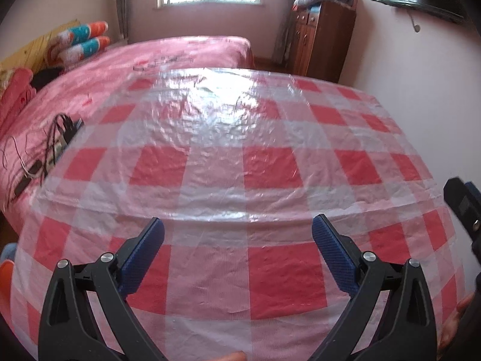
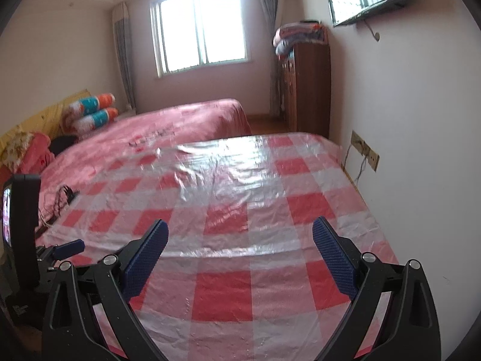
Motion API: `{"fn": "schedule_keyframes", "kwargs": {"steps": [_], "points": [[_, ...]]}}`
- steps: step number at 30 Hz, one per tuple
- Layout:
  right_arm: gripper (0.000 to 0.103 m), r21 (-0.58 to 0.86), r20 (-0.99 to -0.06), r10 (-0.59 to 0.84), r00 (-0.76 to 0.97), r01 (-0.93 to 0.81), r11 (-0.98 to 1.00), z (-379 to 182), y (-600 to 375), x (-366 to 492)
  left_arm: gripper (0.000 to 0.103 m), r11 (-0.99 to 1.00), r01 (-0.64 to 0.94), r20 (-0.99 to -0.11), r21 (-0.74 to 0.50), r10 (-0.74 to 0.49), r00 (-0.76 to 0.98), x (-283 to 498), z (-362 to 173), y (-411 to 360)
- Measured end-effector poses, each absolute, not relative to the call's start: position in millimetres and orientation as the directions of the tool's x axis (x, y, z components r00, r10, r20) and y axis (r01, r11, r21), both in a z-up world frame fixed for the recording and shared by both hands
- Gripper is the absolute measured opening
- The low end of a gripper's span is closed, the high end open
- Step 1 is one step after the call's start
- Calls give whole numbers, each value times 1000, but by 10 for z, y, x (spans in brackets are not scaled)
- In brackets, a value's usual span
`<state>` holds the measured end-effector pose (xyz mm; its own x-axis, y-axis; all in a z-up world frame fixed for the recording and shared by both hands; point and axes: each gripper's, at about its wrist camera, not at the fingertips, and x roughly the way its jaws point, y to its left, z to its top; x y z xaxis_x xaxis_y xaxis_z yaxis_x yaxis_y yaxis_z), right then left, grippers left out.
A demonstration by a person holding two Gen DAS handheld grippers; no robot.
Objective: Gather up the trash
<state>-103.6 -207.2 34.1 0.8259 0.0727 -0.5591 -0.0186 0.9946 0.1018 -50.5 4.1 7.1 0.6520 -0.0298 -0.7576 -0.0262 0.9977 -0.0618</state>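
Nearest, the left claw [image 1: 238, 230] hangs with its blue-padded fingers spread wide, gripping nothing, over the front edge of the worktop [image 1: 210, 162], which is draped in glossy red-and-white checked plastic. The right claw [image 2: 240, 234] is likewise spread and empty above the same cloth. No trash shows on the checked cover in either view, though glare washes out its far half, so a small scrap there might escape notice. Just beyond the worktop's left edge, dark cables [image 1: 51, 147] lie on the pink bed [image 1: 180, 52]. Farther back stand a wooden cabinet [image 2: 306, 87] and the window [image 2: 200, 30].
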Motion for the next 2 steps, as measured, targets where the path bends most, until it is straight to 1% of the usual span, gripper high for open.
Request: {"fn": "schedule_keyframes", "kwargs": {"steps": [2], "points": [[95, 87, -594, 61, 802, -11, 996, 285, -2048, -979, 99, 997, -33, -774, -68, -32, 632, -462, 19, 52]]}}
